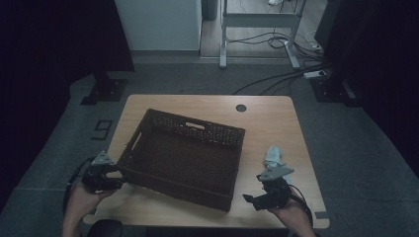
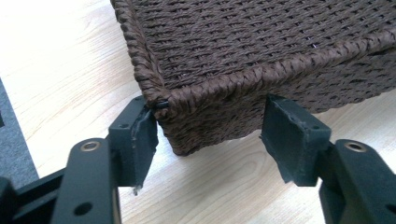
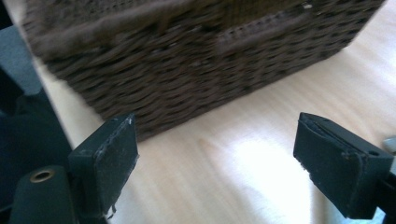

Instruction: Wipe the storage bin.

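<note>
Left gripper (image 2: 208,140) jaws part-open astride near-left corner of wicker basket (image 1: 185,153) mid-worktop, not yet pinching; right gripper (image 3: 215,158) wide, empty; seat rim deep before closing

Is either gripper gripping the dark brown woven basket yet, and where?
Neither. The left gripper straddles the dark brown woven basket's near corner, one pad touching; the right gripper is open, empty.

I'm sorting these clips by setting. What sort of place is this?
Probably a lab or office workroom: a small wooden table on grey carpet, cables trailing across the floor, and a metal desk frame behind. A woven basket sits on the table.
</note>
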Demonstrator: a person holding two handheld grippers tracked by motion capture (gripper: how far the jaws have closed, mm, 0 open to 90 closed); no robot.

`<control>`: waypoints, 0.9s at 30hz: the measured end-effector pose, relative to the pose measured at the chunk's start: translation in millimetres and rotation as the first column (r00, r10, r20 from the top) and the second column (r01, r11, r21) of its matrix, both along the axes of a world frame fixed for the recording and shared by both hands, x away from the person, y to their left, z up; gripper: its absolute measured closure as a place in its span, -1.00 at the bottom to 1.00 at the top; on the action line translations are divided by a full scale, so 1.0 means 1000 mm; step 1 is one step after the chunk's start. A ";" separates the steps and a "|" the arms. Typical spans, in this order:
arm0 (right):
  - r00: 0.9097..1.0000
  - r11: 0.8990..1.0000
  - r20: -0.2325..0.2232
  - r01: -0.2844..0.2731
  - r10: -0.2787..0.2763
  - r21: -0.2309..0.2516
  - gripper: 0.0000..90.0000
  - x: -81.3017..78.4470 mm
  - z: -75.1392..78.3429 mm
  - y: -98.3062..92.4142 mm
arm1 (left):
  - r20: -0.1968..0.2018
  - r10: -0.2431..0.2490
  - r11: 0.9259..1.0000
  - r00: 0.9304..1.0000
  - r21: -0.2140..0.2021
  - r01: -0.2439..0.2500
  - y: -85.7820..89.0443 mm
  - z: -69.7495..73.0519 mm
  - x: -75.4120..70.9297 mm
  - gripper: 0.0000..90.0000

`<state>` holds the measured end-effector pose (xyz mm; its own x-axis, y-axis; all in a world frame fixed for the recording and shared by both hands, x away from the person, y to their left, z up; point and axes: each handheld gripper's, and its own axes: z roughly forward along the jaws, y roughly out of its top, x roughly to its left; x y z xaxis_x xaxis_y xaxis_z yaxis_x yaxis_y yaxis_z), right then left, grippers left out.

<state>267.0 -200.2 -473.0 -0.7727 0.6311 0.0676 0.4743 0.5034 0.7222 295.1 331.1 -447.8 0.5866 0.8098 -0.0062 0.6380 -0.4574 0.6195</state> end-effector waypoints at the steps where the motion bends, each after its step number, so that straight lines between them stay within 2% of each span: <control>1: 1.000 1.000 0.000 0.000 0.000 0.000 -0.71 0.000 0.000 0.000 | 0.000 0.000 1.000 1.000 0.000 0.000 0.000 0.000 0.000 -0.16; 4: 1.000 1.000 -0.011 -0.025 0.025 0.004 -0.72 -0.009 -0.002 0.003 | -0.004 -0.009 1.000 1.000 0.010 0.009 -0.005 0.001 -0.002 -0.11; 11: 0.999 0.999 -0.011 -0.051 0.051 0.007 -0.70 -0.011 -0.001 0.011 | -0.011 -0.041 0.999 0.999 0.002 0.041 -0.017 0.002 -0.002 0.01; 14: 1.000 0.999 0.003 -0.030 0.030 0.012 -0.45 -0.011 0.001 0.013 | -0.014 -0.065 0.998 0.998 0.012 0.065 -0.027 0.003 -0.003 0.10; 18: 1.000 1.000 0.021 -0.004 0.004 0.013 -0.05 -0.010 0.003 0.005 | -0.010 -0.098 0.995 0.995 0.018 0.098 -0.039 0.003 -0.003 0.19; 23: 0.998 0.999 0.031 0.050 -0.051 0.008 0.13 -0.004 0.004 -0.007 | -0.015 -0.102 0.994 0.995 0.026 0.102 -0.050 0.002 -0.002 0.25; 27: 0.994 0.995 0.043 0.098 -0.098 0.005 0.23 0.002 0.004 -0.018 | -0.021 -0.129 0.992 0.991 -0.004 0.128 -0.059 0.000 0.001 0.30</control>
<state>268.6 -218.1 -469.3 -0.7093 0.7039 0.0375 0.4900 0.4541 0.7441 296.0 272.5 -447.9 0.6855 0.7277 -0.0218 0.5868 -0.5345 0.6082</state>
